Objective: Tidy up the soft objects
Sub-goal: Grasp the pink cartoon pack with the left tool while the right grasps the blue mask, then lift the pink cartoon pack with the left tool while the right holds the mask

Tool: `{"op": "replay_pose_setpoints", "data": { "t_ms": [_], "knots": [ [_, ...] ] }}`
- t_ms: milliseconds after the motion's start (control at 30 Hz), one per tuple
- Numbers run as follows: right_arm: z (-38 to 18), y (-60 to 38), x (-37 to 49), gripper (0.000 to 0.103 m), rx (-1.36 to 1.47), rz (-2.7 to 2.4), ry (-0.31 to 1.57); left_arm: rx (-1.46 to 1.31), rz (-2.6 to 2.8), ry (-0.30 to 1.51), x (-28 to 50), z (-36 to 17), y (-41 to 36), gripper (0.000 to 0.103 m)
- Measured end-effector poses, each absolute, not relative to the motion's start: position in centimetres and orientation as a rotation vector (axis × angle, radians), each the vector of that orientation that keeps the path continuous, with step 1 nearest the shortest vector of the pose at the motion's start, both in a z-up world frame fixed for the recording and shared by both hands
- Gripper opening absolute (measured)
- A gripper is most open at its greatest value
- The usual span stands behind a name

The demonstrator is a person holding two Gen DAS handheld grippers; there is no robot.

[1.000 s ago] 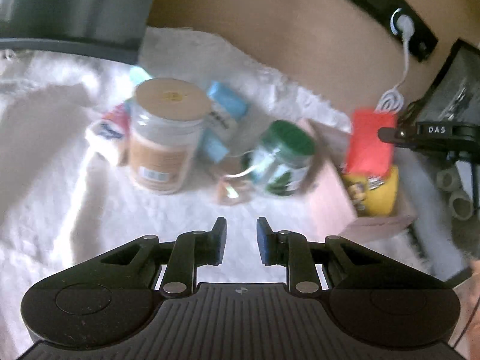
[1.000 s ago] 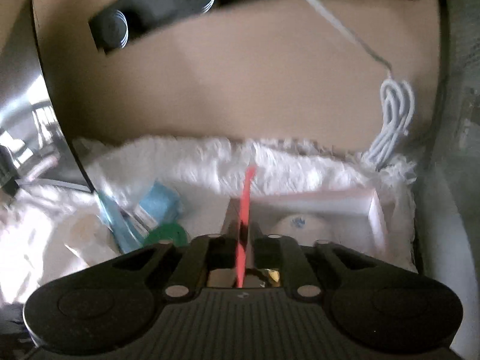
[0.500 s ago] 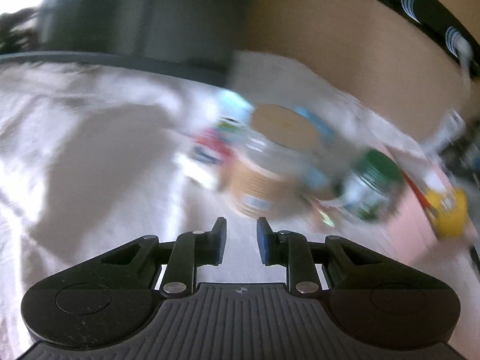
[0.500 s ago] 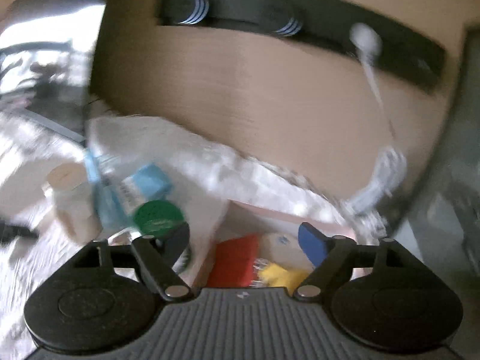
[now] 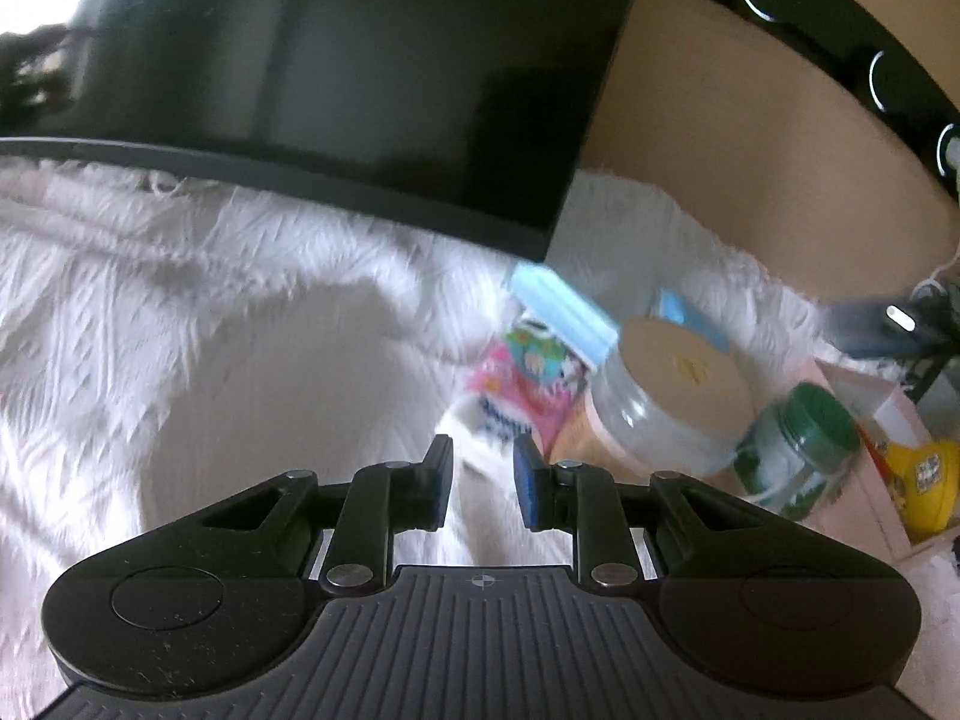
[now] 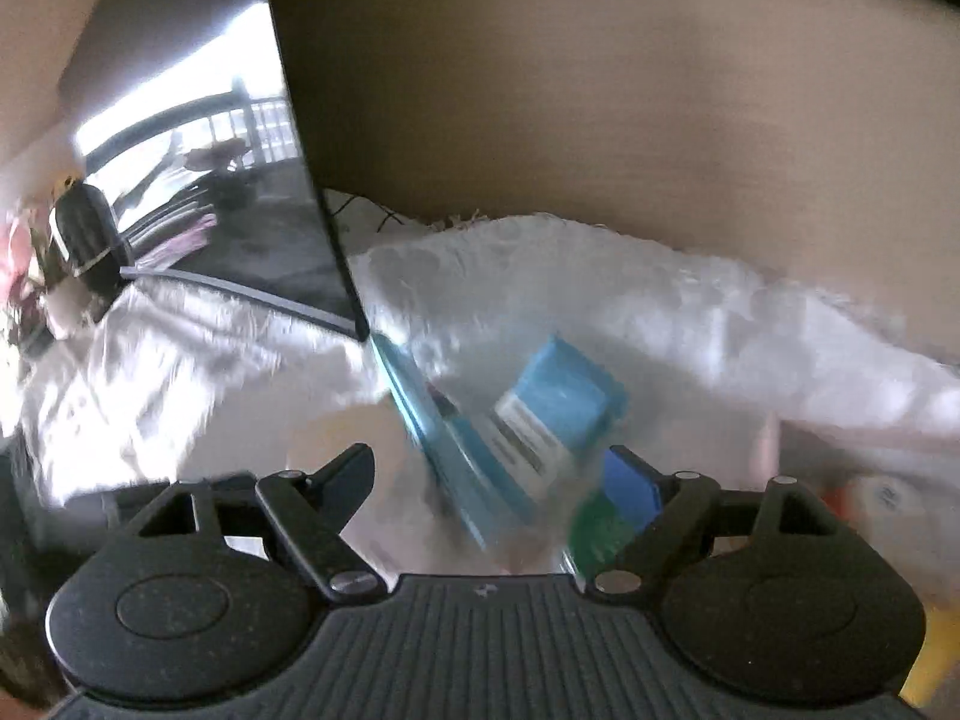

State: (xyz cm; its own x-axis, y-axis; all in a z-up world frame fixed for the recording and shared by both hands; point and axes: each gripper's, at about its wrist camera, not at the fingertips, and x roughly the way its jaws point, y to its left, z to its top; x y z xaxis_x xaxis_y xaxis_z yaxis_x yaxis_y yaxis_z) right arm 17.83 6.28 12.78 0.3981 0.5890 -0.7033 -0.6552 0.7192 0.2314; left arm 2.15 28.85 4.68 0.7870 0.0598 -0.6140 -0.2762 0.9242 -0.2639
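pink-and-white soft pack [image 5: 521,387] lay just beyond left gripper [image 5: 482,483], beside tan-lidded jar [image 5: 663,396].
needed squaring up first; left jaws narrowly parted, right gripper [image 6: 510,480] spread wide, both empty.

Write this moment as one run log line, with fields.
left tongs: slightly open, empty | right tongs: open, empty | pink packet: on white blanket

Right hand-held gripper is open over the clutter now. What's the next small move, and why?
Probably ease the right hand-held gripper forward onto the blue packet. Its jaws stand wide and empty, and the packet lies just ahead between them. The left hand-held gripper holds nothing, near the pink-and-white pack.
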Motion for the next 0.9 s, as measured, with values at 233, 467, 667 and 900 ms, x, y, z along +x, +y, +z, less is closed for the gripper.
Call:
{"op": "replay_pose_setpoints", "data": {
  "t_ms": [233,467,667,900],
  "knots": [
    [9.8,16.1,22.6,0.075,-0.172,0.811,1.036,-0.438,0.107,0.647,0.2,3.8,30.5,0.024],
    [5.7,19.7,24.6,0.020,-0.241,0.817,1.192,-0.465,0.126,0.653,-0.8,3.3,32.7,0.024],
    [9.8,14.5,23.4,0.007,-0.110,0.813,1.094,-0.399,0.106,0.632,1.5,4.0,33.2,0.024],
    [13.2,5.6,17.7,0.007,-0.025,0.822,1.036,-0.350,0.010,0.677,10.5,4.1,32.7,0.024]
  ]
}}
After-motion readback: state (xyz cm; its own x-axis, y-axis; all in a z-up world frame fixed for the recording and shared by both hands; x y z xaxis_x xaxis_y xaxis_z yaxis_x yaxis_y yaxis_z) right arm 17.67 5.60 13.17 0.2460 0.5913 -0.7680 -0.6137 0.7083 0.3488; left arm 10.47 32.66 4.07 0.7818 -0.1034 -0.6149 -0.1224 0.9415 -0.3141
